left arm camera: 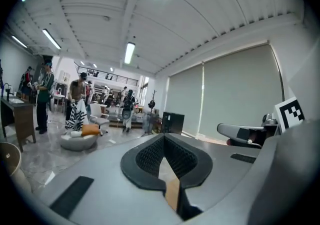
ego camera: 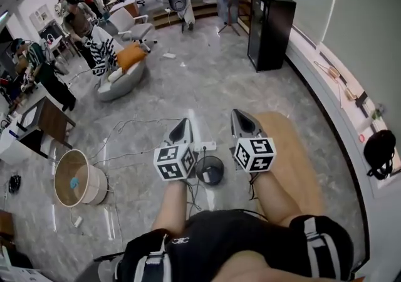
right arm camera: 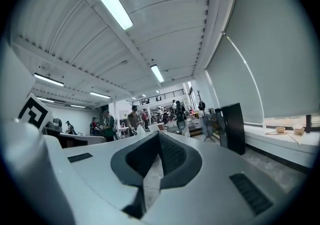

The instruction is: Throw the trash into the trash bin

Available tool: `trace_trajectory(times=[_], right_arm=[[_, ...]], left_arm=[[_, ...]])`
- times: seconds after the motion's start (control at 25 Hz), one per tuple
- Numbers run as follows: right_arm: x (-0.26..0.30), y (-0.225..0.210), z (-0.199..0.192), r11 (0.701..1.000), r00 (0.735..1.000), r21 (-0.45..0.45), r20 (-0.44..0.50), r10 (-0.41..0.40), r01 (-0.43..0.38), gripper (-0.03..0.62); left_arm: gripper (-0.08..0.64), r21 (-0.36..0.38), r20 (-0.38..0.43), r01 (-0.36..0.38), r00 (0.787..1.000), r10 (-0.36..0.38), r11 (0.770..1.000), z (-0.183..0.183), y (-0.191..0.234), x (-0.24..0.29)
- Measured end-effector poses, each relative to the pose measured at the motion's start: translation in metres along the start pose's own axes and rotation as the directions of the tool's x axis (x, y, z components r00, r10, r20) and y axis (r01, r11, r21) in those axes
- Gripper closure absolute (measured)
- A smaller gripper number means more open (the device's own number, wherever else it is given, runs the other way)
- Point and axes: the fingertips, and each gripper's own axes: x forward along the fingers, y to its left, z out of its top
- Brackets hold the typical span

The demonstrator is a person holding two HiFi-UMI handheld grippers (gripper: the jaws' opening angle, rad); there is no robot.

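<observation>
I hold both grippers up side by side, pointing forward over a grey marble floor. My left gripper (ego camera: 183, 121) (left arm camera: 164, 135) has its jaws together at the tips with nothing between them. My right gripper (ego camera: 237, 113) (right arm camera: 159, 133) is shut and empty too. On the floor between and below them stands a small dark round bin (ego camera: 210, 170). A beige round bin (ego camera: 75, 177) with a blue scrap inside stands at the left. A small white scrap (ego camera: 169, 55) lies far off on the floor. I see no trash in either grip.
A light wooden tabletop (ego camera: 294, 149) lies under my right gripper. Cables and a white power strip (ego camera: 203, 146) cross the floor. A black cabinet (ego camera: 270, 30) stands ahead at the right, beside a window ledge (ego camera: 341, 96). A grey seat with orange cushion (ego camera: 122, 77) and several people are at the left.
</observation>
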Motion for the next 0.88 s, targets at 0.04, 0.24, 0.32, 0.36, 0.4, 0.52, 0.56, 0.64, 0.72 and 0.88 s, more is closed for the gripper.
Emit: trace_trajectory(times=[0.04,0.24,0.32,0.36,0.4,0.52,0.56,0.64,0.72,0.88], right_arm=[[-0.003,-0.002,0.004,1.0,1.0,-0.004,0.009,0.0,0.0,0.58],[-0.018,-0.006,0.005,1.0,1.0,0.001,0.018,-0.01,0.01,0.58],[-0.021,-0.007,0.003,1.0,1.0,0.008,0.016,-0.011,0.011,0.58],[-0.023,-0.009,0.001,1.0,1.0,0.011,0.015,-0.012,0.012,0.58],[-0.025,-0.01,-0.001,1.0,1.0,0.011,0.013,-0.014,0.013,0.58],[-0.026,-0.011,-0.008,1.0,1.0,0.007,0.006,-0.012,0.012,0.58],[-0.024,-0.01,-0.009,1.0,1.0,0.007,0.003,-0.01,0.01,0.58],[-0.02,-0.006,-0.009,1.0,1.0,0.006,0.0,-0.006,0.006,0.58],[-0.015,-0.004,-0.007,1.0,1.0,0.005,-0.002,-0.001,0.001,0.58],[-0.005,-0.004,-0.003,1.0,1.0,-0.01,-0.006,0.008,-0.008,0.58]], left_arm=[[0.548,0.007,0.006,0.006,1.0,-0.006,1.0,0.003,-0.007,0.0],[0.548,0.013,0.0,0.012,1.0,-0.012,1.0,0.0,-0.02,-0.001],[0.548,-0.007,0.001,0.001,1.0,-0.001,1.0,-0.003,-0.02,-0.002],[0.548,-0.017,0.0,-0.001,1.0,0.001,1.0,-0.006,-0.021,-0.002],[0.548,-0.025,-0.003,0.0,1.0,0.0,1.0,-0.009,-0.023,-0.001],[0.548,-0.025,-0.013,0.012,1.0,-0.012,1.0,-0.016,-0.027,0.001],[0.548,-0.024,-0.015,0.015,1.0,-0.015,1.0,-0.016,-0.026,0.001],[0.548,-0.023,-0.014,0.014,1.0,-0.015,1.0,-0.013,-0.021,0.001],[0.548,-0.021,-0.01,0.008,1.0,-0.008,1.0,-0.009,-0.015,0.001],[0.548,-0.025,0.006,-0.006,1.0,0.006,1.0,-0.003,-0.008,0.007]])
